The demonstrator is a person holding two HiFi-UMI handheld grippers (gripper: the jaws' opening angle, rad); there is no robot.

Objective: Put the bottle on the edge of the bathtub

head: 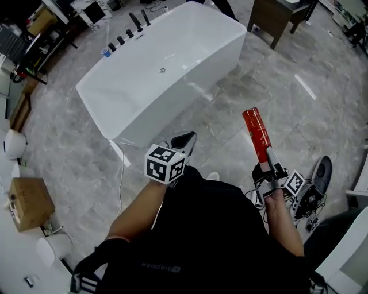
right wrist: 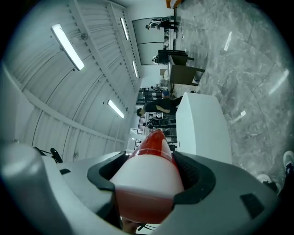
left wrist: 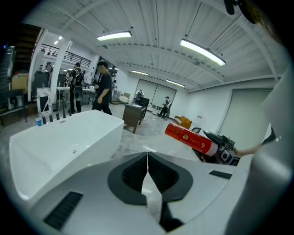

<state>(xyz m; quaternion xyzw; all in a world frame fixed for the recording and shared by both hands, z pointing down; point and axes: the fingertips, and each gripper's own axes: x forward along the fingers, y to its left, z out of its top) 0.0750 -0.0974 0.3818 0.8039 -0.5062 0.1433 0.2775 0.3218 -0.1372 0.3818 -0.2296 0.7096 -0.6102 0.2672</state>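
Observation:
A red bottle [head: 256,134] with a white end is clamped in my right gripper [head: 268,165], which holds it in the air to the right of the white bathtub [head: 167,69]. In the right gripper view the bottle [right wrist: 151,163] fills the space between the jaws and points toward the tub [right wrist: 202,126]. My left gripper [head: 183,141] hangs near the tub's near corner, jaws pressed together with nothing between them [left wrist: 147,158]. The left gripper view also shows the bottle [left wrist: 190,137] at the right and the tub [left wrist: 64,137] at the left.
Dark faucet fittings [head: 133,26] and a small blue cup [head: 105,52] stand on the tub's far rim. A brown cabinet [head: 279,17] is beyond the tub. A cardboard box [head: 29,202] lies at the left. Cables and gear [head: 310,195] lie on the grey marble floor at the right. People [left wrist: 102,92] stand farther off.

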